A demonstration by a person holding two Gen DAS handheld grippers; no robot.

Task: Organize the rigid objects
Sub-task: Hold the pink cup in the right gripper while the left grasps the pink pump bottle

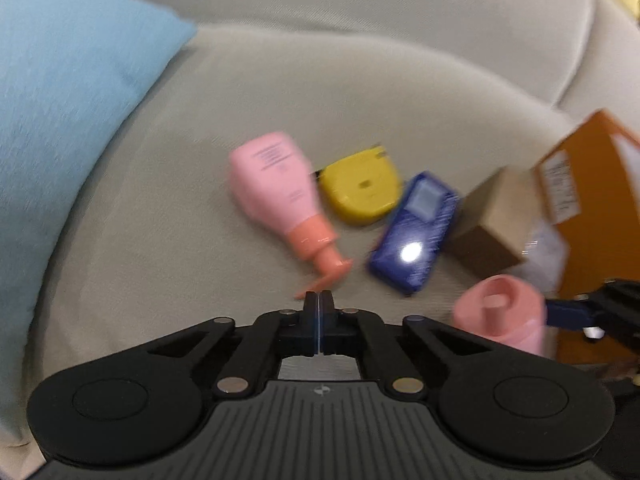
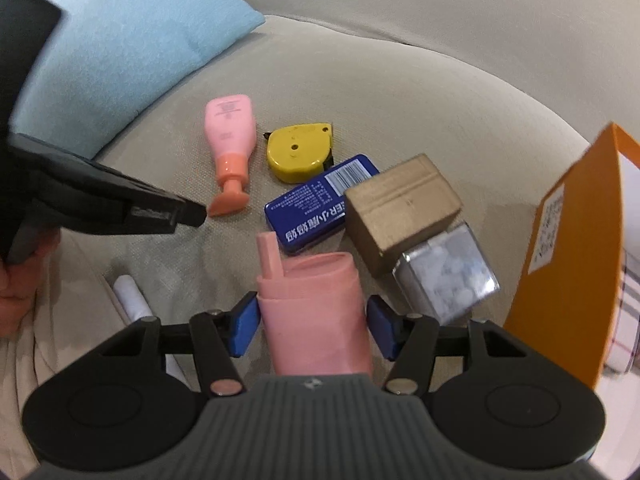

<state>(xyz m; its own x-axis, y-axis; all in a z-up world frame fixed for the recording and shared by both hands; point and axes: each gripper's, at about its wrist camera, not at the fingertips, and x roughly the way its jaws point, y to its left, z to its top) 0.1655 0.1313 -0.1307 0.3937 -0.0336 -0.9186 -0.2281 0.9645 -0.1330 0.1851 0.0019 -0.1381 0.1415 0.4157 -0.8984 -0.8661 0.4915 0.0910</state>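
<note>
Our right gripper [image 2: 312, 322] has a pink bottle [image 2: 316, 312] between its blue pads [image 2: 244, 324], the left pad against the bottle's side and the right pad at or just off the other side, so we judge it a light pinch across the body. The bottle points forward from the jaws, its flip cap [image 2: 269, 254] standing up at the far end. We take it for a smooth plastic shell, stiff, light, and likely slippery; the flat-sided body is the place to hold it, not the thin cap, which could bend or snap shut.

Our left gripper [image 1: 319, 300] has its fingers pressed together and carries nothing; it hangs just short of the nozzle of a second pink bottle [image 1: 276, 188] lying on the sofa cushion [image 1: 160, 220].

Just ahead of the held bottle lie a blue tin [image 2: 320, 208] and a cardboard box [image 2: 400, 208], with a clear box of white tablets [image 2: 448, 276] touching the cardboard one. Beyond the tin sits a yellow tape measure [image 2: 300, 154]. To the right stands an orange box [image 2: 560, 248]; far left, a blue pillow [image 2: 132, 48].
</note>
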